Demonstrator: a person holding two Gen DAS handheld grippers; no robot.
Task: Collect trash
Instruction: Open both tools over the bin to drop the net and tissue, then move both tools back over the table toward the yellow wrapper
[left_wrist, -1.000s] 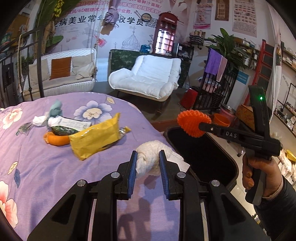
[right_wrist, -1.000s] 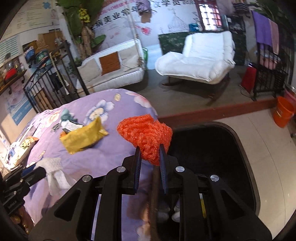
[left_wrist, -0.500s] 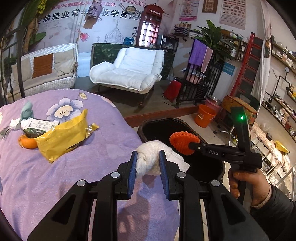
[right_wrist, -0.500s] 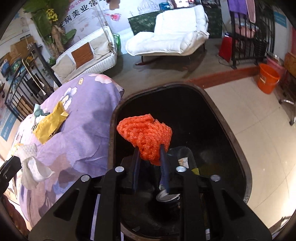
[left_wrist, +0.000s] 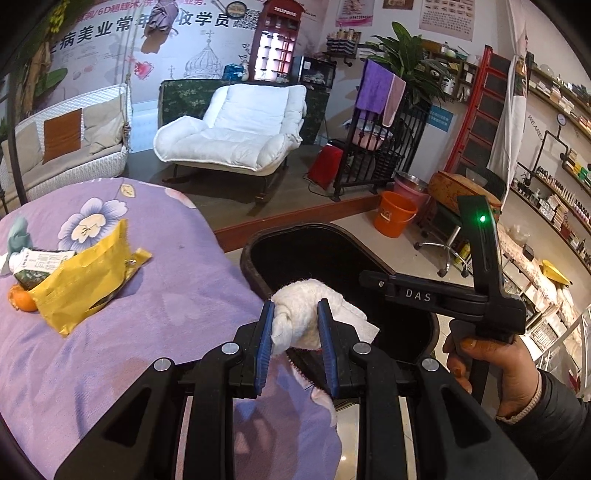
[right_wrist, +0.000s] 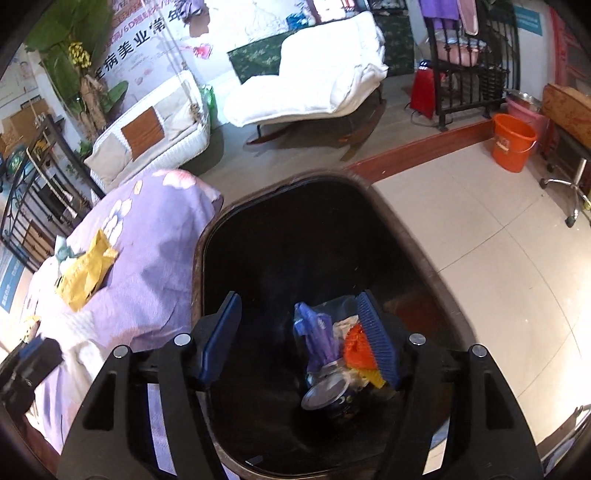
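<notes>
My left gripper is shut on a crumpled white tissue at the edge of the purple flowered table, beside the black trash bin. My right gripper is open and empty over the bin. The orange foam net lies at the bin's bottom with a can and purple wrapper. A yellow bag, a printed packet and an orange lie on the table; the yellow bag also shows in the right wrist view.
A white lounge chair, a wicker sofa, an orange bucket and a black metal rack stand on the floor beyond. Shelves line the right wall.
My right gripper has opened over the bin and the orange foam net has dropped in. My left gripper, holding the tissue, has moved right toward the bin.
</notes>
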